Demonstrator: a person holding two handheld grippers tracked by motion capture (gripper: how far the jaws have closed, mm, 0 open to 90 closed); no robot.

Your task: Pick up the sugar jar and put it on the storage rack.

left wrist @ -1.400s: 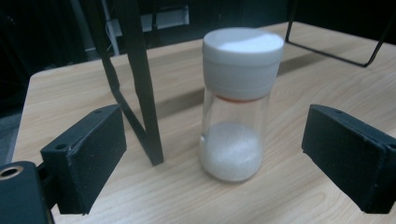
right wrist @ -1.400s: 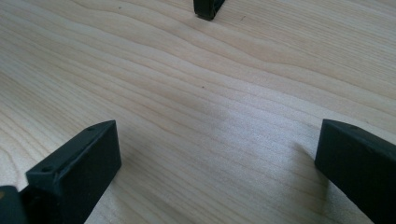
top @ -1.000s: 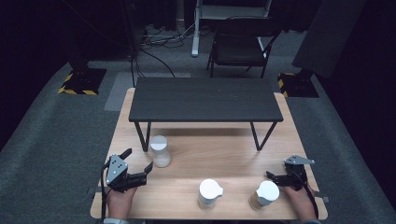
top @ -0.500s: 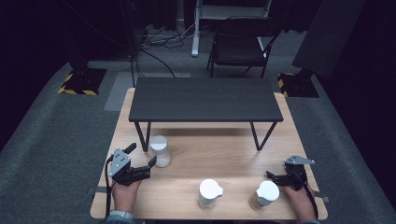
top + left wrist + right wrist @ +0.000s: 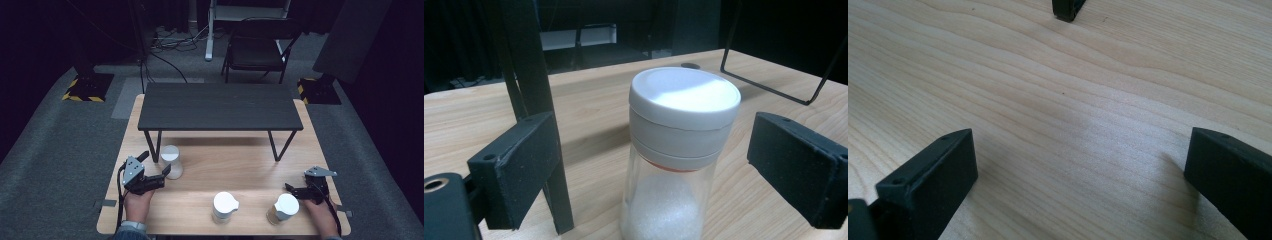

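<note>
A clear jar [image 5: 684, 100] with a white lid and white grains inside stands on the wooden table [image 5: 245, 165], beside the front left leg of a low black stand. My left gripper [image 5: 659, 165] is open. Its pads [image 5: 519, 165] flank the jar on both sides without touching it. In the high view the left gripper [image 5: 166, 173] sits just left of and below that jar [image 5: 170, 161]. My right gripper [image 5: 291, 189] is open at the table's right front, above a white-lidded jar [image 5: 283, 208] with amber contents. In the right gripper view its jaws [image 5: 1078, 180] frame bare wood.
A third white-lidded jar [image 5: 223, 206] stands at the front middle. The low black stand [image 5: 220, 106] spans the table's far half on thin legs, one foot [image 5: 1068, 10] ahead of the right gripper. A chair [image 5: 257, 50] is on the floor beyond.
My left gripper has edged forward and to the right, closer to the jar by the stand's leg. The right gripper has stayed where it was.
</note>
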